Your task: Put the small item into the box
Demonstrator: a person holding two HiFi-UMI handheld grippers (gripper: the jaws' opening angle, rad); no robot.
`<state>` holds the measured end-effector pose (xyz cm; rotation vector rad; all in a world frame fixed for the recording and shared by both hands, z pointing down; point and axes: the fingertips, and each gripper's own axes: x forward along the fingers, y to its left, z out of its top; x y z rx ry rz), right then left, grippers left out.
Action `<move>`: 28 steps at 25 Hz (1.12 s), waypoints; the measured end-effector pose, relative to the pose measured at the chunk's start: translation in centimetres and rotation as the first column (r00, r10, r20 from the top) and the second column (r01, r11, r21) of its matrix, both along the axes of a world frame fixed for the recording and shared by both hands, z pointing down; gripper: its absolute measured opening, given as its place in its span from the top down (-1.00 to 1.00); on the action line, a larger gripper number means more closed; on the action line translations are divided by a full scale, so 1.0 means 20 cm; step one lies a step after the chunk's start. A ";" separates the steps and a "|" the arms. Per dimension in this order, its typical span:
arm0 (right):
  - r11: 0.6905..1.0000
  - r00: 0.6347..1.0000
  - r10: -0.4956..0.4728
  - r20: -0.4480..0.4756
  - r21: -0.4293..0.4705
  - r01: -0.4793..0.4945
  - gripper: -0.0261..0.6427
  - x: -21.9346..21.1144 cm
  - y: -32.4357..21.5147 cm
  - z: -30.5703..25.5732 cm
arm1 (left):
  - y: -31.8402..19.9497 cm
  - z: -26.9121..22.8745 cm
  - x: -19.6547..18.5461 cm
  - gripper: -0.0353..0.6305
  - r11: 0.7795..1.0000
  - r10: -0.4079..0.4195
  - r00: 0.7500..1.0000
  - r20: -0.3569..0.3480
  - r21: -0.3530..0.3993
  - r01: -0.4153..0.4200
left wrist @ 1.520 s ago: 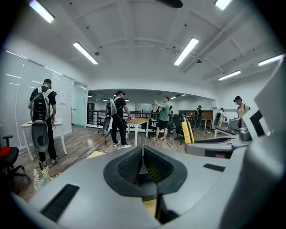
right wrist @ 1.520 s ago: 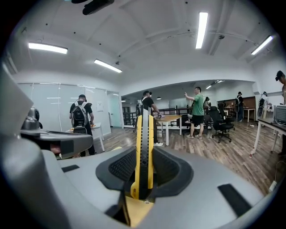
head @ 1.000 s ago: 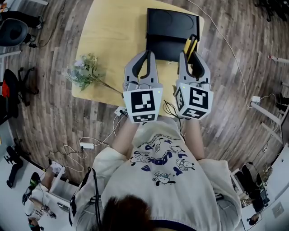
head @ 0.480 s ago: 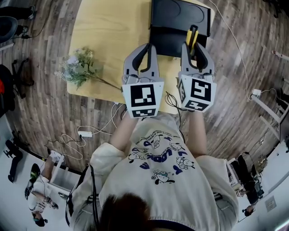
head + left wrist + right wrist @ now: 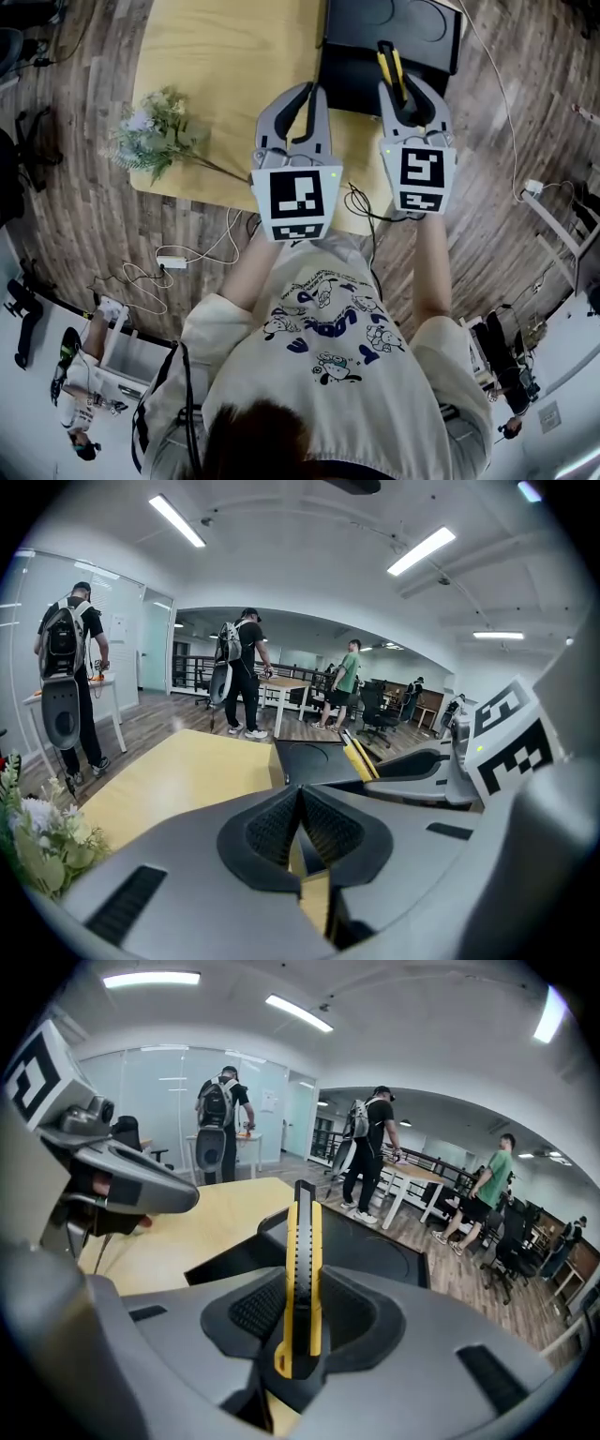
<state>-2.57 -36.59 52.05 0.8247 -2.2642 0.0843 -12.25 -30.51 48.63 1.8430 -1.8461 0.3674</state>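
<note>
The left hand-held gripper sits clenched and empty just short of the box, apparently only standing by. The right hand-held gripper grasps the yellow utility knife, its tip over the box's near rim, looking lined up for the drop. Left of the box a flower sprig lies on the pale desk, with plank floor around and office people beyond.

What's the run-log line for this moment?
left gripper: shut, empty | right gripper: shut on knife | box: on table, knife not yet in
</note>
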 end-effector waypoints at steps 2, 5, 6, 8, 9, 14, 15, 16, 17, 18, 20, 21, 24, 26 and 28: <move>0.998 0.997 -0.062 -0.045 -0.027 0.060 0.53 0.00 0.02 0.06 | 0.00 0.02 0.00 0.83 1.000 0.003 1.000 0.000 -0.004 -0.003; 0.988 0.981 -0.142 -0.129 -0.075 0.134 0.53 0.01 0.05 0.14 | -0.01 0.03 0.00 0.83 1.000 0.002 1.000 -0.005 -0.009 -0.002; 0.984 0.973 -0.168 -0.157 -0.092 0.155 0.53 0.02 0.06 0.17 | -0.01 0.03 0.00 0.83 1.000 0.002 1.000 -0.007 -0.010 -0.002; 0.973 0.953 -0.217 -0.211 -0.127 0.193 0.53 0.04 0.07 0.21 | -0.01 0.03 0.00 0.83 1.000 0.001 1.000 -0.009 -0.013 -0.002; 0.967 0.941 -0.240 -0.237 -0.148 0.209 0.53 0.05 0.07 0.23 | -0.01 0.04 0.00 0.83 1.000 0.001 1.000 -0.009 -0.015 -0.001; 0.922 0.865 -0.360 -0.350 -0.276 0.272 0.53 0.09 0.07 0.34 | 0.01 0.05 0.00 0.83 1.000 -0.008 1.000 -0.018 -0.027 0.008; 0.914 0.852 -0.376 -0.363 -0.297 0.277 0.53 0.09 0.07 0.35 | 0.01 0.05 0.00 0.83 1.000 -0.010 1.000 -0.019 -0.029 0.010; 0.907 0.843 -0.388 -0.373 -0.316 0.278 0.53 0.10 0.07 0.37 | 0.01 0.05 0.00 0.83 0.999 -0.012 1.000 -0.020 -0.030 0.011; 0.902 0.836 -0.397 -0.379 -0.332 0.278 0.53 0.10 0.06 0.38 | 0.01 0.06 0.00 0.83 0.999 -0.014 1.000 -0.021 -0.031 0.013; 0.896 0.830 -0.404 -0.384 -0.347 0.275 0.53 0.10 0.06 0.40 | 0.01 0.06 0.00 0.83 0.999 -0.015 1.000 -0.021 -0.031 0.015; 0.886 0.821 -0.417 -0.391 -0.377 0.271 0.53 0.11 0.05 0.43 | 0.00 0.05 0.00 0.83 0.999 -0.019 1.000 -0.023 -0.031 0.018; 0.881 0.815 -0.424 -0.395 -0.389 0.270 0.53 0.12 0.05 0.44 | 0.00 0.05 -0.01 0.83 0.999 -0.021 1.000 -0.023 -0.031 0.020; 0.870 0.799 -0.440 -0.410 -0.413 0.268 0.53 0.13 0.05 0.46 | 0.00 0.06 -0.01 0.83 0.999 -0.027 0.999 -0.025 -0.033 0.027; 0.864 0.797 -0.448 -0.405 -0.425 0.269 0.53 0.13 0.05 0.46 | 0.01 0.06 -0.01 0.83 0.999 -0.026 0.999 -0.026 -0.036 0.025; 0.859 0.803 -0.449 -0.392 -0.436 0.267 0.53 0.13 0.05 0.46 | 0.01 0.06 0.00 0.83 0.999 -0.023 0.999 -0.027 -0.037 0.022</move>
